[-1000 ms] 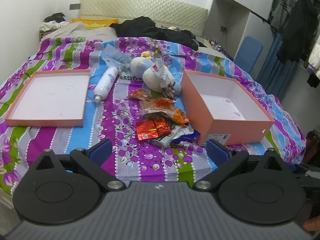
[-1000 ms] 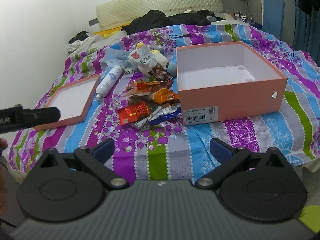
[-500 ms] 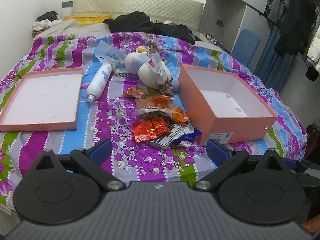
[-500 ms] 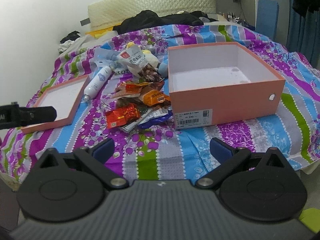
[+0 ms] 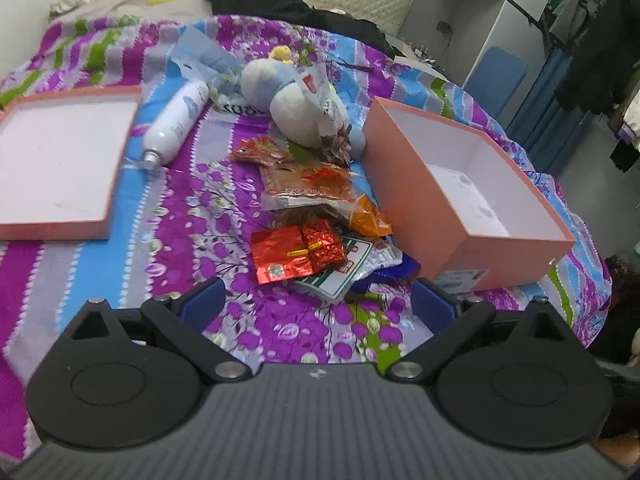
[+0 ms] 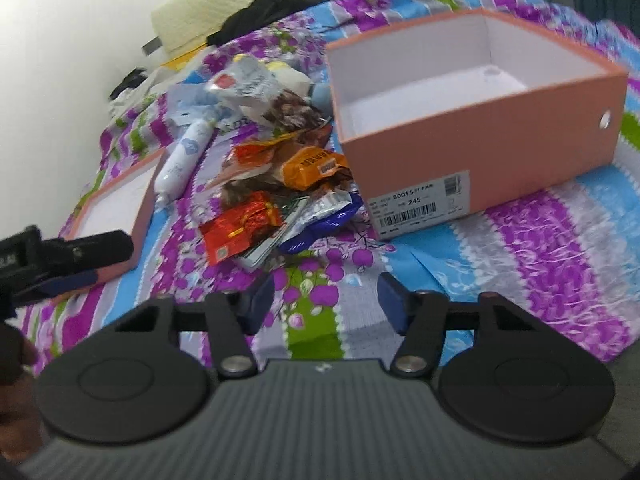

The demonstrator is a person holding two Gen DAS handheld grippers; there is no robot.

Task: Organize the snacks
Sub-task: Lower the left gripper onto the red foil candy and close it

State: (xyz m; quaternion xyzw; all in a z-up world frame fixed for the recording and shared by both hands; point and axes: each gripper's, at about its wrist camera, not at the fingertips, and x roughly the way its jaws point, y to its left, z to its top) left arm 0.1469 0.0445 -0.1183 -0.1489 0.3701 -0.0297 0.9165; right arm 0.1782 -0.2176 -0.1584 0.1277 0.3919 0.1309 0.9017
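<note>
A heap of snack packets (image 5: 316,216) lies on the striped bedspread, left of an empty pink shoebox (image 5: 472,184). A red foil packet (image 5: 296,254) is nearest to me, with an orange packet (image 6: 314,166) and a blue wrapper (image 6: 320,228) behind it. My left gripper (image 5: 316,306) hovers wide open just short of the red packet, nothing between its fingers. My right gripper (image 6: 326,306) hangs over the bedspread in front of the heap, its jaws closing with nothing between them. The pink shoebox (image 6: 480,120) stands to its right. The left gripper (image 6: 64,258) shows at the right view's left edge.
The box lid (image 5: 60,160) lies upturned at left. A white bottle (image 5: 176,124), a plush toy (image 5: 296,108) and a crumpled blue bag (image 5: 204,60) sit behind the heap. Black clothes (image 5: 288,4) lie by the headboard. The bed edge drops off at right, near hanging clothes (image 5: 600,40).
Both grippers have come down and forward toward the snack heap, which looms larger. The right gripper's fingers have drawn closer together and the view has tilted; the left stays wide.
</note>
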